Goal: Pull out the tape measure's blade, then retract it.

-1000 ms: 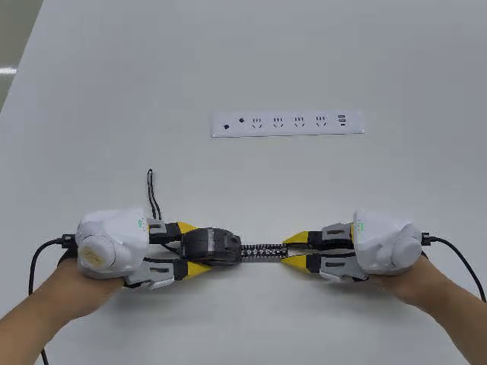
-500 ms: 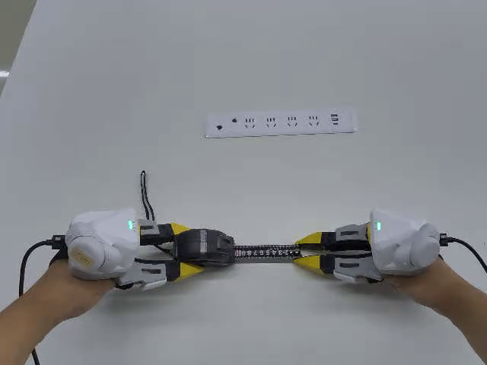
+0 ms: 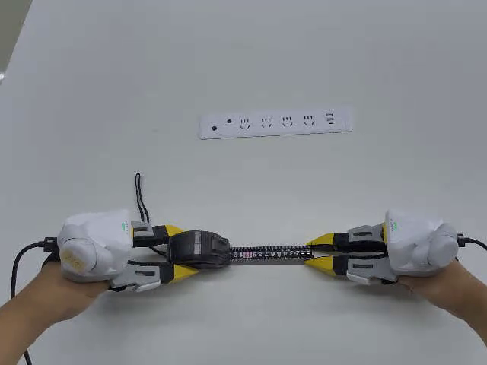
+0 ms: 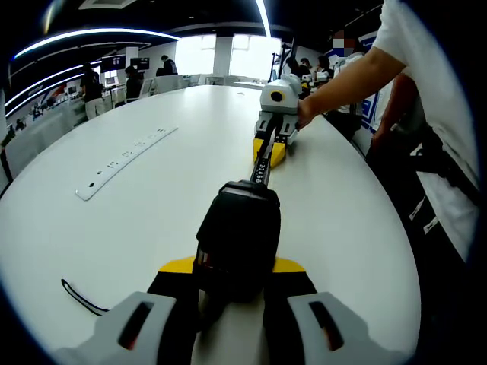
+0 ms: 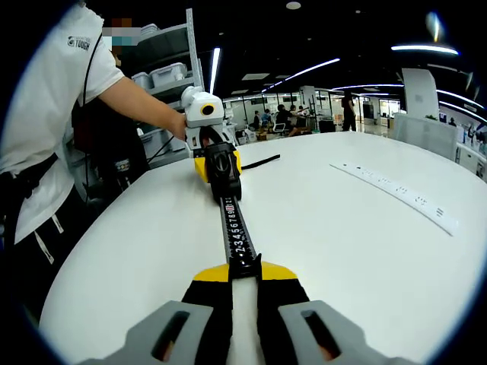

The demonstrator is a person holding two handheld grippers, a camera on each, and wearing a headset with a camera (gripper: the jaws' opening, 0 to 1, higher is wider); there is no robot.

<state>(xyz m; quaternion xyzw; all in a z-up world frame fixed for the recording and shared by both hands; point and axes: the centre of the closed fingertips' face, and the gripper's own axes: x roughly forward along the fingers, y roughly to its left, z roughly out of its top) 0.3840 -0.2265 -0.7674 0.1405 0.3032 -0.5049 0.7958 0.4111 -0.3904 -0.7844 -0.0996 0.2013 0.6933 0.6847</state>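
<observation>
Black tape measure (image 3: 199, 249) sat clamped in left gripper (image 3: 185, 249) as anchor; right gripper (image 3: 313, 252) pinched blade (image 3: 268, 251) tip to pull away from it.

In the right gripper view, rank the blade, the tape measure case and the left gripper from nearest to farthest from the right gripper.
1. The blade: straight ahead, pinched in the right gripper.
2. The tape measure case: at the blade's far end.
3. The left gripper: its body is behind the case, clamped on it.
</observation>
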